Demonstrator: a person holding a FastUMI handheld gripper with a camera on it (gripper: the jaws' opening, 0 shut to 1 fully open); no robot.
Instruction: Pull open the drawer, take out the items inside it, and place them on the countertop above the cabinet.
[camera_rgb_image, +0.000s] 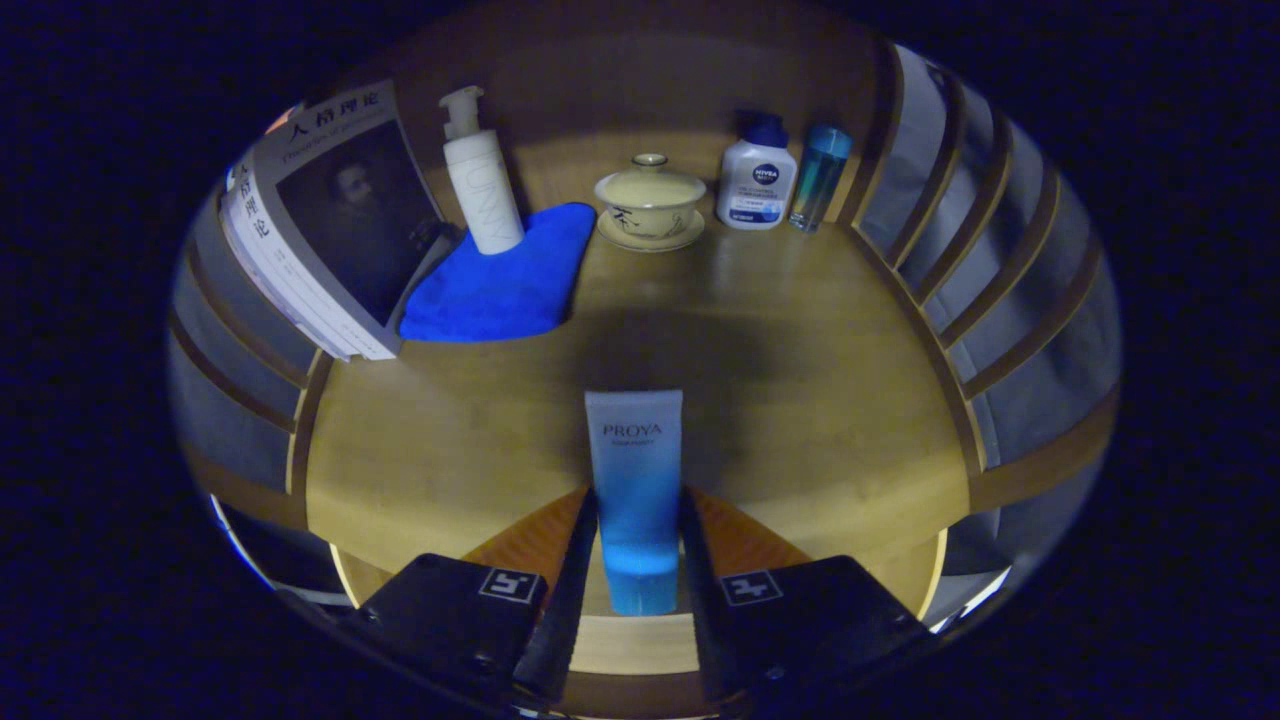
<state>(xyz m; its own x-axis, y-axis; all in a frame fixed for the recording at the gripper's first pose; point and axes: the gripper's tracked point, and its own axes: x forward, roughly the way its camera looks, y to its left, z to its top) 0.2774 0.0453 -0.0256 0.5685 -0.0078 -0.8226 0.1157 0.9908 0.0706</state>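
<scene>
The gripper (637, 540) clamps a blue-and-white tube (634, 490) between its two fingers, both pressing on the tube's lower half, its flat crimped end pointing ahead over the wooden worktop (800, 400). Just below the fingers the worktop's near edge curves across as a pale rounded lip. A wide stretch of bare wood lies beyond the tube's tip, darkened in the middle by a shadow. Slatted wooden rails (960, 270) with pale panels between them rise along the right side, and matching rails close off the left.

Farther on, to the left, a folded blue cloth (500, 285) lies flat, with a white pump bottle (480, 185) standing upright on its far end. A stack of books (320, 230) leans tilted just beside the cloth, touching its left edge. Near the back wall a lidded ceramic cup on a saucer (651, 205) sits just right of the cloth. To its right stand a squat white bottle with a dark cap (757, 180) and, just beside that, a slim clear-blue bottle (818, 178), next to the rails' far end. A brown wooden back panel closes the worktop behind them.
</scene>
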